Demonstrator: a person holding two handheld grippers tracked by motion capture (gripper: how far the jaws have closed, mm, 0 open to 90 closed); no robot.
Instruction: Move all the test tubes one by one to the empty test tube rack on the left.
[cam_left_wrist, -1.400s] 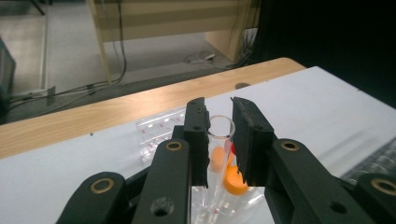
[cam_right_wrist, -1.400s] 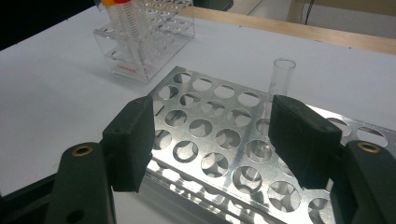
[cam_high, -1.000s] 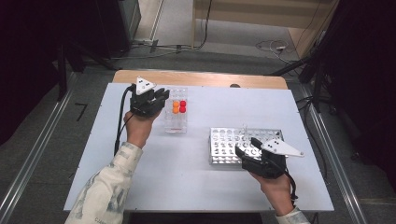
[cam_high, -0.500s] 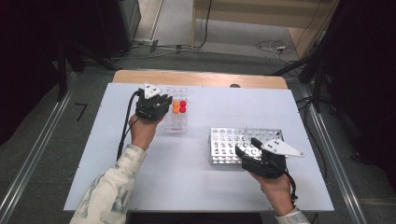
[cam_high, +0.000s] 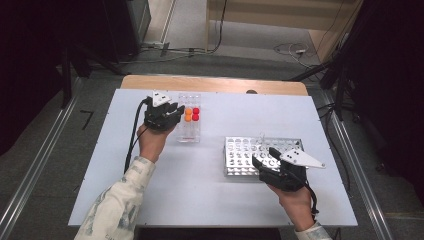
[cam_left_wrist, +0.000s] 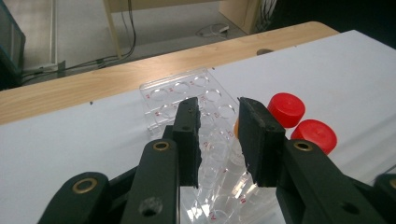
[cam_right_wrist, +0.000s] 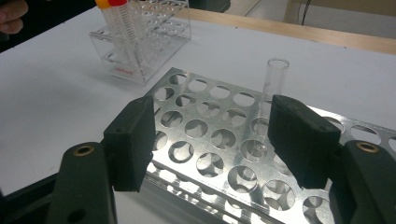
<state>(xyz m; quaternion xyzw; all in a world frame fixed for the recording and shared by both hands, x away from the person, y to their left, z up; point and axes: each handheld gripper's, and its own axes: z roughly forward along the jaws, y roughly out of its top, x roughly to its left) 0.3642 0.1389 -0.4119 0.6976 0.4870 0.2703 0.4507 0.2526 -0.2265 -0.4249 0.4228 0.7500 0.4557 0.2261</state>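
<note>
The clear plastic rack (cam_high: 189, 125) is standing on the white bench (cam_high: 150, 200), directly under and just ahead of the left hand-held gripper (cam_high: 172, 114), and its red-capped tubes (cam_left_wrist: 301, 121) are sitting just to the side of that gripper's jaws, with an orange cap (cam_high: 188, 115) partly hidden behind one pad. The left hand-held gripper's jaws have just been easing apart: they are standing a narrow gap apart above the rack's empty wells, pressing on nothing that I can see, so it is released. Well apart from it, the right hand-held gripper (cam_high: 265, 161) is resting at the near edge of the metal rack (cam_high: 240, 155), its jaws spread wide and grasping nothing. A single uncapped glass tube (cam_right_wrist: 273, 93) is standing upright in one of the metal rack's holes, just beyond the gap between those jaws and closer to one pad, not touched by either. From that gripper's view, the clear rack is standing farther off across the bench.
</note>
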